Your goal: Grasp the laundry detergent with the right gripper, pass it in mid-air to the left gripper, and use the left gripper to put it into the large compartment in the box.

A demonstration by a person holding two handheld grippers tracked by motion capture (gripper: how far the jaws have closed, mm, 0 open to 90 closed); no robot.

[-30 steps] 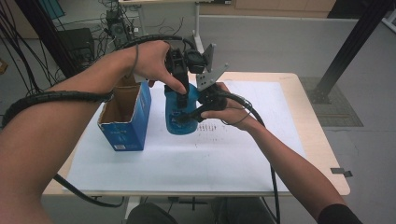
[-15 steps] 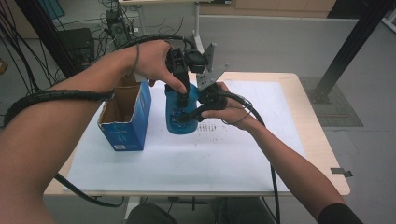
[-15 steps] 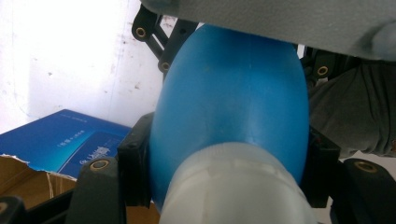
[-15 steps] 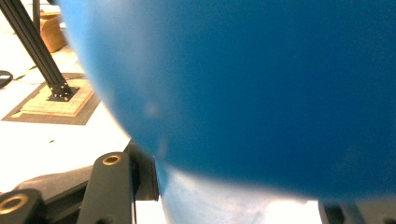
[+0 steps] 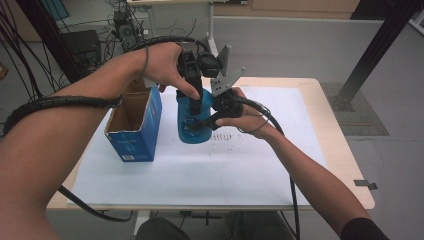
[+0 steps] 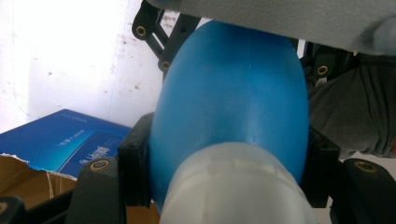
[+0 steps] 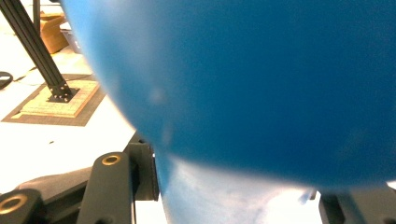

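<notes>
A blue bottle (image 5: pixel 192 128) with a whitish neck stands upright on the white sheet, just right of an open blue carton (image 5: pixel 134 131). My left gripper (image 5: pixel 194 106) comes down from above and is shut on the bottle's upper part. In the left gripper view its black jaws press both sides of the bottle (image 6: pixel 229 98) near the white neck (image 6: pixel 233 186). My right gripper (image 5: pixel 206 120) reaches in from the right and is shut on the bottle's body. In the right gripper view the blue wall (image 7: pixel 261 79) sits close between the jaws of that gripper (image 7: pixel 233 189).
The carton's top flaps are torn open, showing brown cardboard inside (image 5: pixel 125 114). A white sheet (image 5: pixel 250 165) covers most of the wooden table (image 5: pixel 345 155). A black post (image 5: pixel 370 55) rises at the back right, and cables lie on the floor behind.
</notes>
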